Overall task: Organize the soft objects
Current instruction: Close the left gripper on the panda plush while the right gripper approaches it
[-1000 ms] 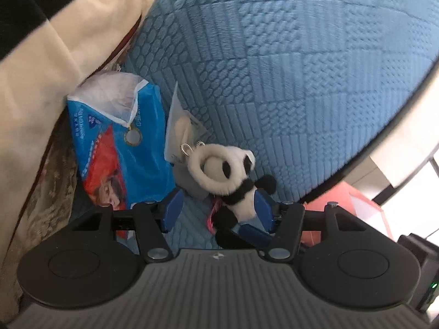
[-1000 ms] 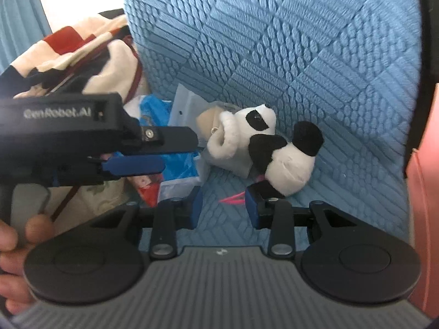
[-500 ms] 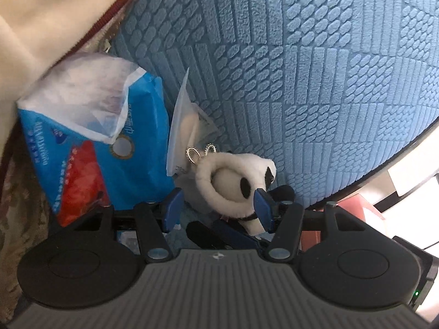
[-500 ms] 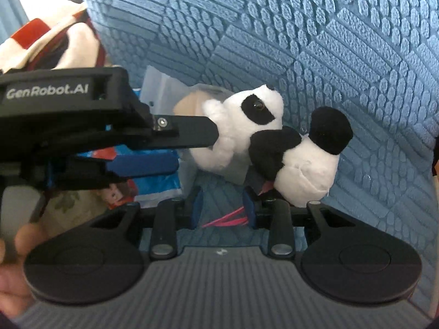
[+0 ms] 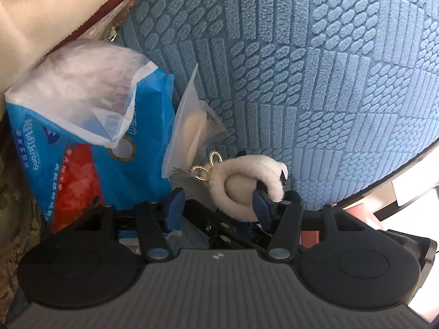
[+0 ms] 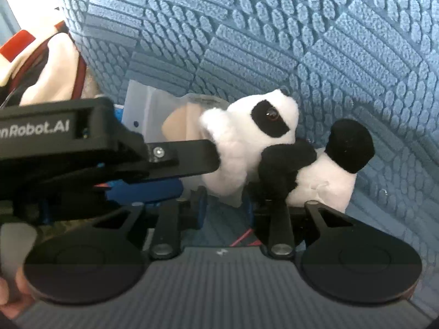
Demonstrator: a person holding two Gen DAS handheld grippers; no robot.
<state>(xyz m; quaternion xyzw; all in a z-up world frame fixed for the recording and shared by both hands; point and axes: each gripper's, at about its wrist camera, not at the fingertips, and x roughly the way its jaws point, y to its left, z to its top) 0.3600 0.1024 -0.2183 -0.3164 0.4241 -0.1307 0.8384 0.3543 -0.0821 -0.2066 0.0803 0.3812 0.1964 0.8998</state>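
Note:
A small panda plush [image 6: 274, 148] with a metal keyring [image 5: 205, 164] lies on the textured blue cushion [image 5: 315, 82]. In the left wrist view its white head [image 5: 241, 183] sits between my left gripper's blue fingers, against the right one. My left gripper [image 5: 216, 205] is open around the head. My right gripper [image 6: 225, 208] is open, its fingers just under the panda's body; the right finger is hidden behind the black arm. The left gripper's black body [image 6: 82, 148] reaches in from the left in the right wrist view.
A blue and red plastic pack [image 5: 90, 148] and a clear bag with a beige item [image 5: 189, 134] lean against the cushion, left of the panda. Cream fabric with a dark red trim [image 5: 55, 8] is at the upper left. A pink strand [image 6: 241, 238] lies under the panda.
Both grippers have moved in closer to the panda. The left gripper's fingers now sit around its head, and the right gripper has come up under its body.

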